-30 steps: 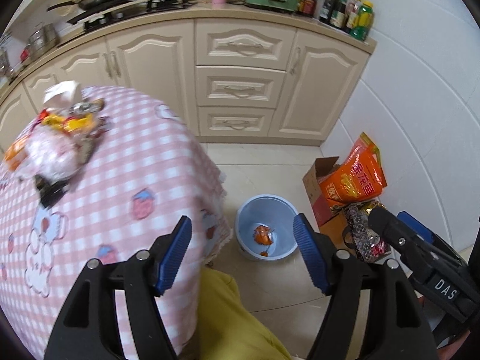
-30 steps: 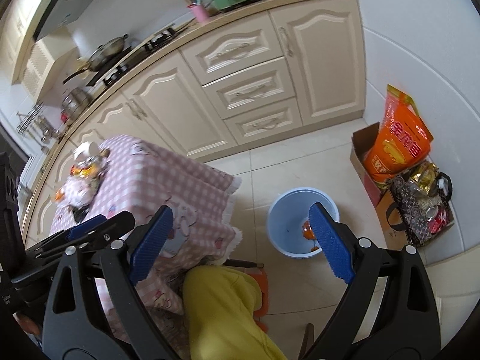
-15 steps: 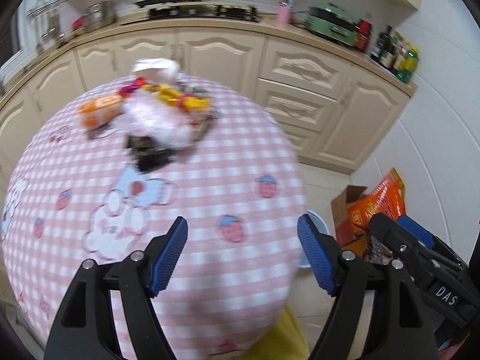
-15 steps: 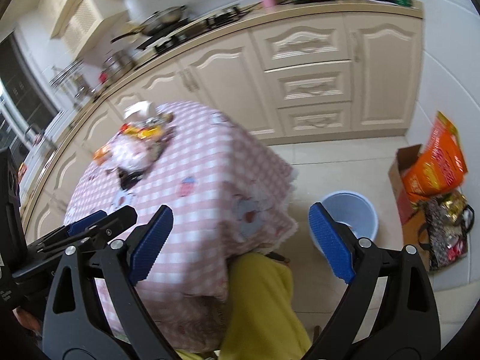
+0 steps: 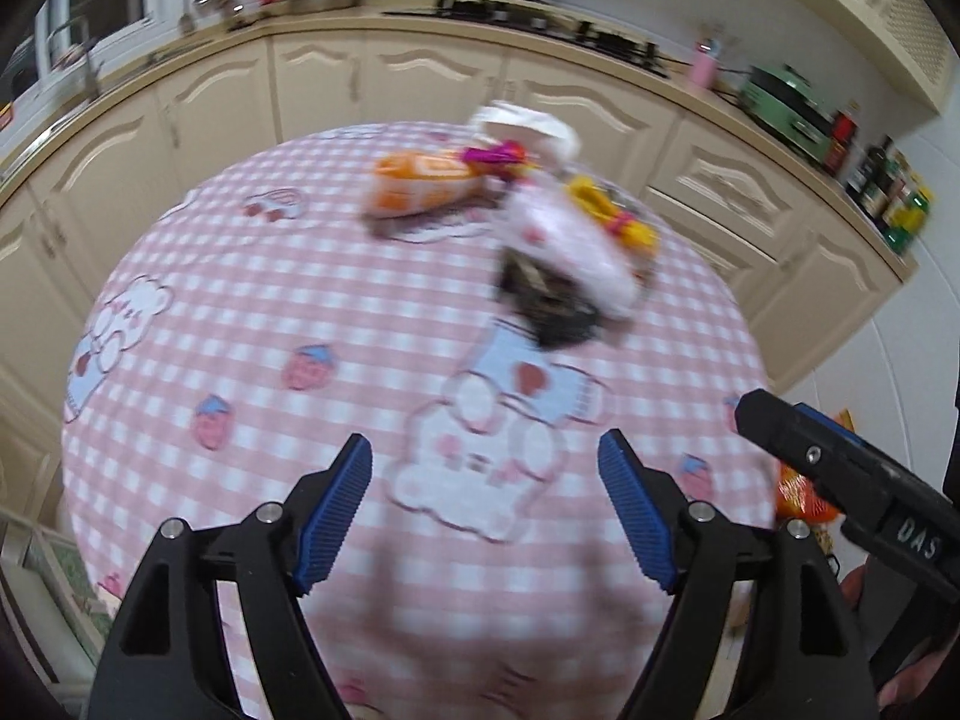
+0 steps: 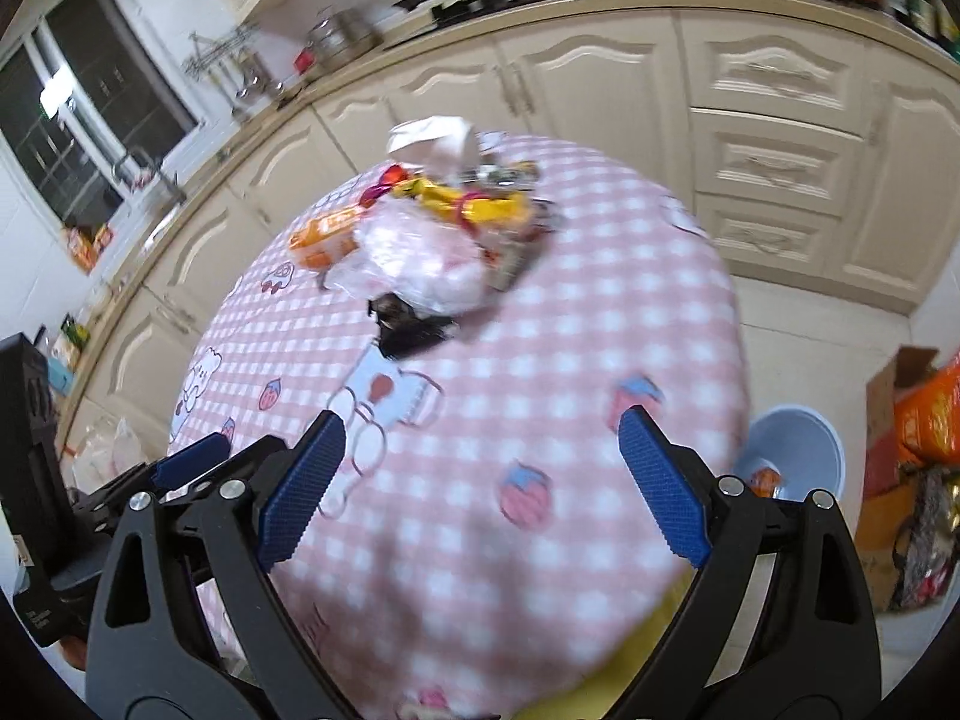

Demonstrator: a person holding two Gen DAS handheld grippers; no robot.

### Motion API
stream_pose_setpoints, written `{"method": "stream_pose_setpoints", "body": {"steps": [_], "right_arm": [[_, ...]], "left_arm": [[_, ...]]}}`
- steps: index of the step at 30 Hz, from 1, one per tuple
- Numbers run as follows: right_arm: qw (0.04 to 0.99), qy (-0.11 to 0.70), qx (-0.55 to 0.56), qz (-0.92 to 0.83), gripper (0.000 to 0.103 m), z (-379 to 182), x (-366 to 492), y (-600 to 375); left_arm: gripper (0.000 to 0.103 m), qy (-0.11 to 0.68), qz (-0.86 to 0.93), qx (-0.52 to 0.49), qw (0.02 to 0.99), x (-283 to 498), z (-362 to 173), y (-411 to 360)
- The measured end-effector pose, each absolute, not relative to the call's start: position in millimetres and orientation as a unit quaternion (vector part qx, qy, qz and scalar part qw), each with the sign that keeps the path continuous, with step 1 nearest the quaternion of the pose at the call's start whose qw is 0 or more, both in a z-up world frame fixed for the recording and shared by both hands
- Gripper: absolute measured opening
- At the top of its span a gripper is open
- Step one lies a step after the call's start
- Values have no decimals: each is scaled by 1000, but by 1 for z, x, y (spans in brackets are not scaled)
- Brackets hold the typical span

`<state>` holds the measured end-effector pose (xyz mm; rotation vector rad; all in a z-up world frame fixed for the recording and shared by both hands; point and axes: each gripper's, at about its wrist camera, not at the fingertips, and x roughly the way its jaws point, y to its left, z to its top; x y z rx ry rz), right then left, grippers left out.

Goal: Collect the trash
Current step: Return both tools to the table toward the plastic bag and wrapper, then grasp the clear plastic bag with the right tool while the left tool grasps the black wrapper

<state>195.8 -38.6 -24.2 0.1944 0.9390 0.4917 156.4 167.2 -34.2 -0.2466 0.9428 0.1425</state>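
Where wrappers (image 5: 534,222) heap — bin (image 6: 792,456) apart.

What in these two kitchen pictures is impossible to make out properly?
- Trash pile, both views: motion blur smears the wrappers, so no label or count is readable.
- Dark scrap at the pile's near edge: blurred, unidentifiable.
- Blue bin, right view: partly hidden by the table edge and gripper finger; missing from the left view.
- Bottles, left view: too small and blurred.

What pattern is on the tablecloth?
Pink and white gingham tablecloth with cartoon bears and strawberries; clearest in the right wrist view.
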Motion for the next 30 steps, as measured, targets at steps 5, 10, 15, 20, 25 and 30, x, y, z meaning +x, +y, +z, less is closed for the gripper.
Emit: {"method": "stream_pose_setpoints", "body": {"steps": [5,10,15,20,25,30], "right_arm": [[831,482,89,262,91,-29,231,1],[822,498,84,262,91,-29,264,27],[811,527,76,243,91,-41,296,50],[802,544,79,233,78,-55,311,57],[803,538,88,239,51,-55,310,46],[805,522,99,263,46,-42,296,31]], "left_arm": [[77,454,91,-142,875,169,-37,208],[77,457,97,-172,867,182,-40,238],[77,458,108,-179,864,198,-41,256],[77,466,111,-177,860,210,-47,263],[77,476,105,-177,855,215,-55,261],[77,479,95,-175,855,218,-56,249]]}}
